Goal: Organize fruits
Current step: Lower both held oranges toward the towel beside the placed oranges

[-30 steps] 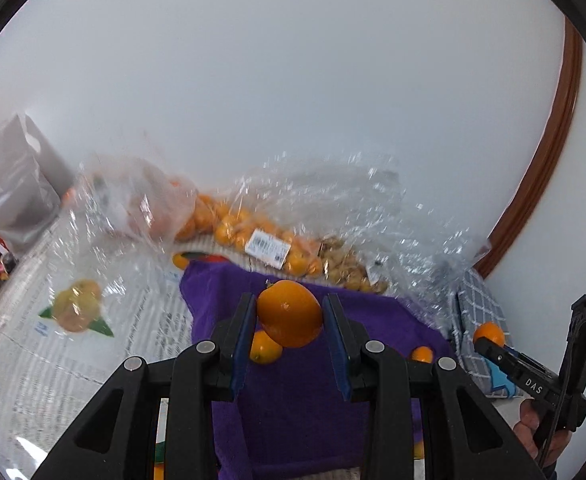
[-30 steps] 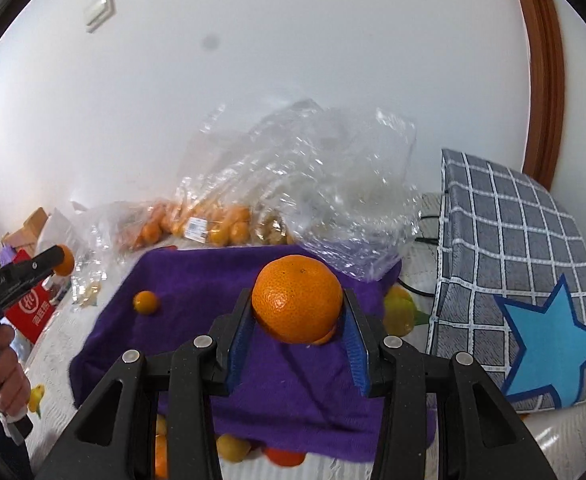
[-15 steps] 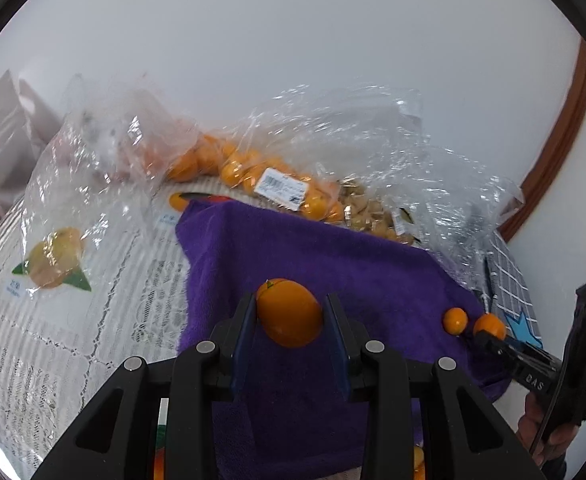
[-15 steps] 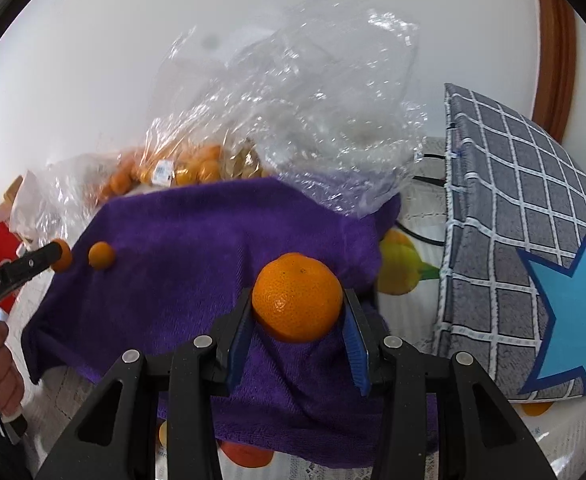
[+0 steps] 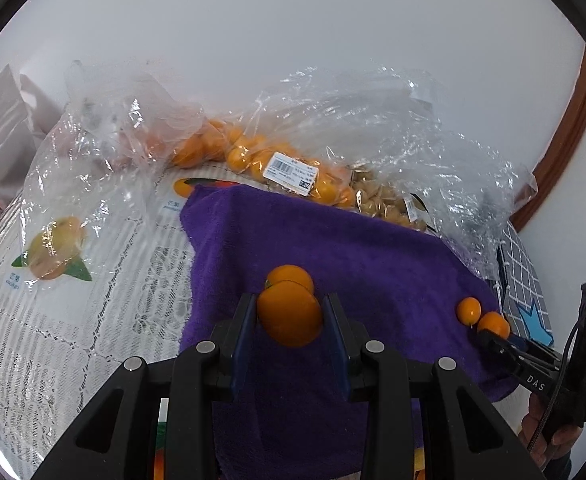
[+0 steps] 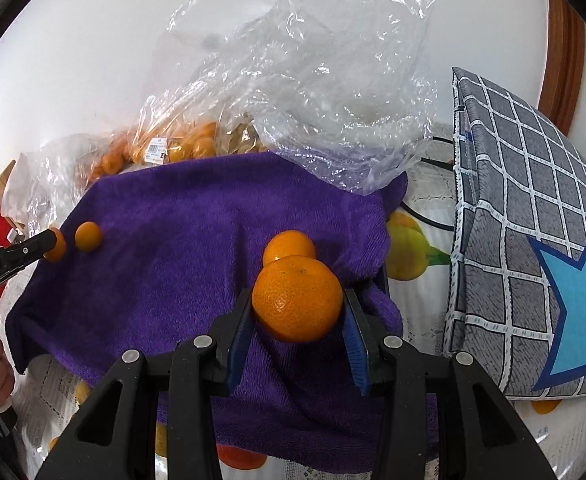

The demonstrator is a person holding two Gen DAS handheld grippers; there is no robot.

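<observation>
My left gripper (image 5: 291, 322) is shut on an orange (image 5: 290, 314) low over the purple towel (image 5: 357, 248), just behind another orange (image 5: 291, 276) that lies there. My right gripper (image 6: 297, 314) is shut on a larger orange (image 6: 297, 300), just behind an orange (image 6: 289, 246) lying on the towel (image 6: 181, 240). The left view shows the right gripper (image 5: 489, 330) with its orange beside the lying one (image 5: 468, 310). The right view shows the left gripper (image 6: 51, 246) beside the lying orange (image 6: 88, 236).
Clear plastic bags with small oranges (image 5: 253, 156) and a crumpled bag (image 6: 317, 92) lie behind the towel by the white wall. A grey checked bag with a blue star (image 6: 533, 240) stands to the right. More fruit (image 6: 241, 458) lies under the towel's near edge.
Both grippers have come down and forward over the towel with their oranges. Each held orange now sits right behind an orange lying on the towel.
</observation>
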